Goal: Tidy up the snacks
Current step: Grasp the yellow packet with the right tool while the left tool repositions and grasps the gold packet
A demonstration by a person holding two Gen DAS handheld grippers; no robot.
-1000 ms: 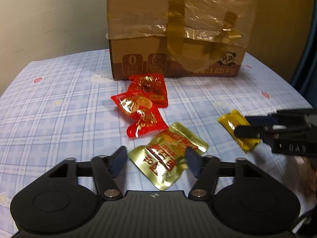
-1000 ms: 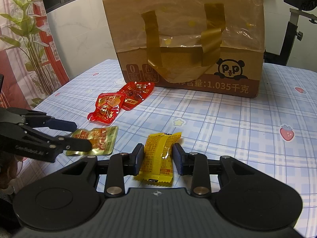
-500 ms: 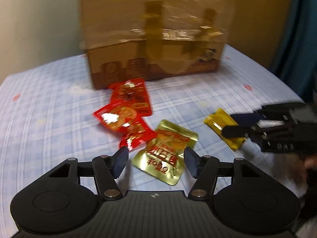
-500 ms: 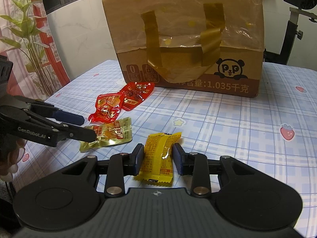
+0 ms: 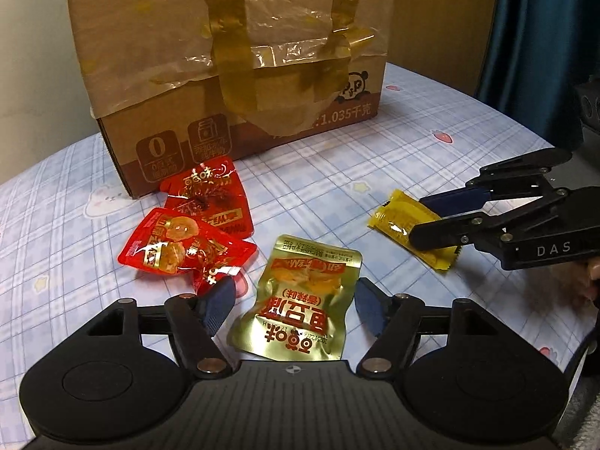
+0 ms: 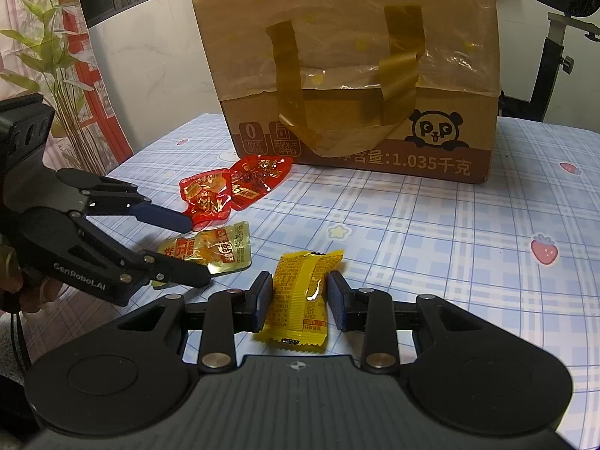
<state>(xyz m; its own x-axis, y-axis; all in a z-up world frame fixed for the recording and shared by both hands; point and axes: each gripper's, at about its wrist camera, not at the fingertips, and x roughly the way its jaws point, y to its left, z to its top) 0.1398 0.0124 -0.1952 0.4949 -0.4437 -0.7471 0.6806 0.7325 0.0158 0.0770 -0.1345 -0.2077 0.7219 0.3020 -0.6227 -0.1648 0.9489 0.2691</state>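
**A:** What have I got at the snacks right now?

**B:** On my right claw (image 6: pixel 299 302) the two pads sit narrow against the long sides of the yellow packet (image 6: pixel 301 298); it is gripped, and it lies low over the checked tablecloth (image 6: pixel 431 232), though I cannot tell whether it is lifted clear. My left claw (image 5: pixel 294 305) has its jaws opening; the gold pouch (image 5: pixel 300 296) lies flat between the pads, with a gap on each side, so I have no hold on it.

**A:** And the rest of the snacks?

**B:** Two red pouches (image 5: pixel 187 243) lie to the left of the gold one, overlapping each other; the farther red one almost touches the foot of the cardboard box (image 5: pixel 240 60).

**A:** Anything in the box?

**B:** I cannot tell; its front is covered with a plastic sheet held by brown tape strips, and I see only the outside; a panda print shows on its lower front. No snack shows inside any container; all lie on the cloth.

**A:** Count them for me.

**B:** One yellow packet; one gold pouch; two red pouches; four snacks in all; one box; two claws. Beyond the table in my right view: a leafy plant (image 6: pixel 48 48) at the left and a black exercise machine (image 6: pixel 555 30) at the right.
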